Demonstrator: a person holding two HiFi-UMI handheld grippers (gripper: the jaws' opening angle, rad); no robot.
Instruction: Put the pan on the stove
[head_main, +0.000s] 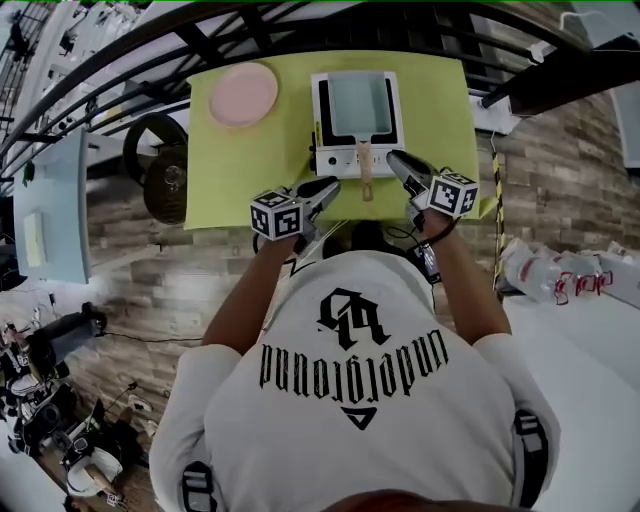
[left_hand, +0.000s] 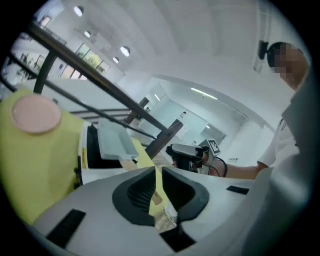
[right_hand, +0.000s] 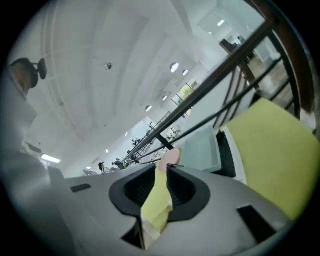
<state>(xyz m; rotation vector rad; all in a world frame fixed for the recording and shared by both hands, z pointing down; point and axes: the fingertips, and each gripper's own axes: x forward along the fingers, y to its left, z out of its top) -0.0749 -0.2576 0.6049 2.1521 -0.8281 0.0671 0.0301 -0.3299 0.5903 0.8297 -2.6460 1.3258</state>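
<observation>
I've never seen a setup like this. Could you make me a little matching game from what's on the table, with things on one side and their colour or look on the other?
Things:
1. plate
2. pan
3. stove
4. table

Looks:
A. yellow-green top
B. pink and round, at the far left corner
C. pale blue-grey and square, with a wooden handle, sitting on the burner
D. white body with a black top

Pairs: 1-B, 2-C, 3-D, 4-A
</observation>
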